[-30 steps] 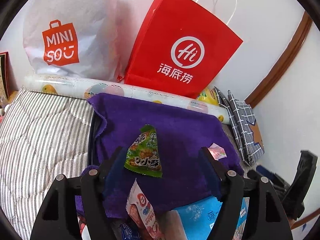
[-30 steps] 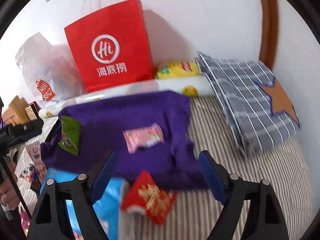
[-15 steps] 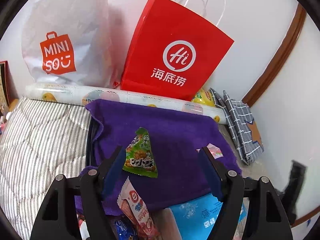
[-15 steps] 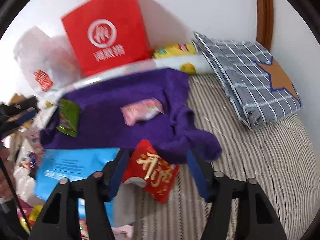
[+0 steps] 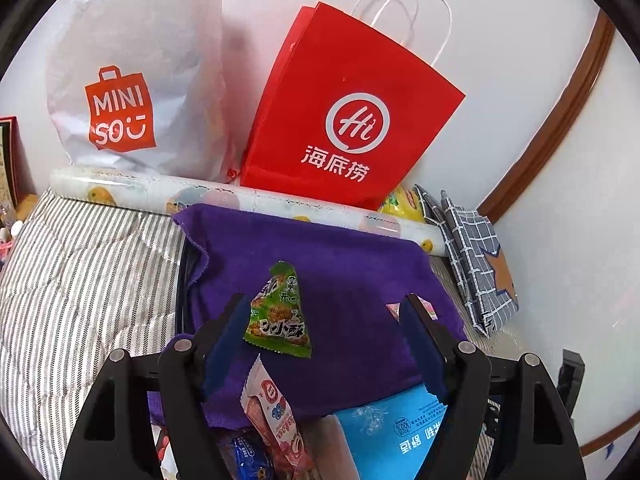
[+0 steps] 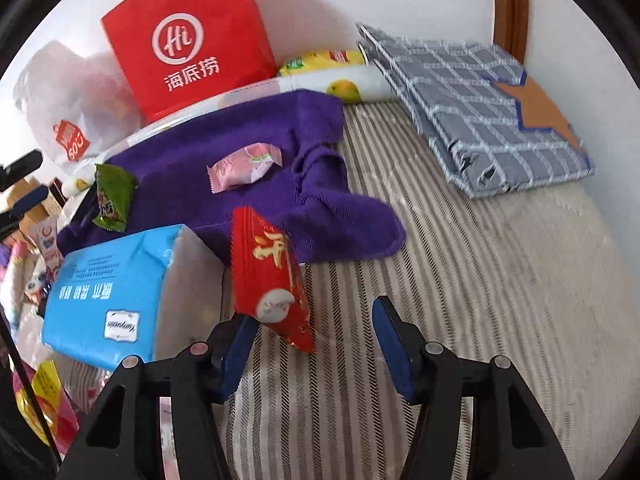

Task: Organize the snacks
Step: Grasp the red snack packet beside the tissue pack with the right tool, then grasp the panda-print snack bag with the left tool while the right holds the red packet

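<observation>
Surface: a bed or mattress under a grey-and-white striped cover, set against a white wall with a brown wooden trim curving up one side. A purple towel is spread over the far middle of the cover. Behind it lies a rolled patterned sheet, and against the wall stand a red paper bag and a white plastic shopping bag. A folded blue checked cloth with an orange star rests at the far right corner, with a yellow packet tucked between it and the red bag.

Snacks: a green triangular packet and a pink wrapped sweet lie on the towel, well apart. A red snack packet stands tilted at the towel's near edge, leaning beside a blue tissue pack.

Left gripper: jaws wide, nothing clamped; the green packet sits between them in view, touching neither pad that can be seen.

Right gripper: jaws partly drawn in, the red packet's lower end just beside the left finger (contact cannot be confirmed), the right finger clear of it.

Only the right view shows the red packet; the left view shows a pink-and-white sachet more plainly.
</observation>
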Demonstrator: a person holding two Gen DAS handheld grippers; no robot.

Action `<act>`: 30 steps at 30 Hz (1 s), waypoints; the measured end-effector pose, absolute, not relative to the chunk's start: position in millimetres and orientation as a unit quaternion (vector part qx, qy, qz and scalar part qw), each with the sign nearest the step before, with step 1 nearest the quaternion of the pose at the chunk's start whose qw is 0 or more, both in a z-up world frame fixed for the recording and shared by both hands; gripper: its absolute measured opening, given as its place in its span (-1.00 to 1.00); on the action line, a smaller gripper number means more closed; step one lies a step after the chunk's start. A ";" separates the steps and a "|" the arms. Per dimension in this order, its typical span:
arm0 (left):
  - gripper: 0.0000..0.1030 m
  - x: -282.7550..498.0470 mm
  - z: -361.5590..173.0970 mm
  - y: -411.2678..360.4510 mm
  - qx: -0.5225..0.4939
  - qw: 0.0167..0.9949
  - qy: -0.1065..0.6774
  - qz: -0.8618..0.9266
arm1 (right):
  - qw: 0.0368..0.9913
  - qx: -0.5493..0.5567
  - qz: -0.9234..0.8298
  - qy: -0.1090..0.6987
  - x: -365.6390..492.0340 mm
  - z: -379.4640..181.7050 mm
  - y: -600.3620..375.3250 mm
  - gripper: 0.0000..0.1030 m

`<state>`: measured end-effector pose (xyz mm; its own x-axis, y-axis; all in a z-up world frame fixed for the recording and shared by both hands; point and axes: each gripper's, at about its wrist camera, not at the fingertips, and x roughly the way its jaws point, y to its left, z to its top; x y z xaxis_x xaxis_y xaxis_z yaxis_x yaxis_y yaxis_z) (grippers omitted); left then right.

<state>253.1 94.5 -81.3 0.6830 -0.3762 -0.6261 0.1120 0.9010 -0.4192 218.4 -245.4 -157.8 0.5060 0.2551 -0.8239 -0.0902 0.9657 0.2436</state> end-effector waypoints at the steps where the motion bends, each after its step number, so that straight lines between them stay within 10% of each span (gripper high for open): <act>1: 0.48 253.0 -81.2 94.6 -0.177 0.900 0.374 -0.135 | 0.864 0.094 0.102 0.484 220.1 -158.4 -247.0 0.10; 6: 0.48 254.8 -83.5 94.9 -0.179 0.898 0.379 -0.132 | 0.875 0.095 0.096 0.466 230.2 -156.9 -244.0 0.04; 9: 0.48 254.9 -84.3 94.0 -0.176 0.899 0.379 -0.130 | 0.873 0.095 0.113 0.465 233.1 -159.5 -240.5 -0.58; 30: 0.48 217.6 -85.3 99.9 -0.139 0.903 0.395 -0.094 | 0.912 0.033 0.089 0.399 182.0 -122.0 -237.7 -0.58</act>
<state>217.6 99.9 -85.3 0.6703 -0.2790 -0.6877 0.0597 0.9439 -0.3248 182.0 -237.7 -122.0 0.6657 0.1886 -0.7220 -0.1355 0.9820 0.1316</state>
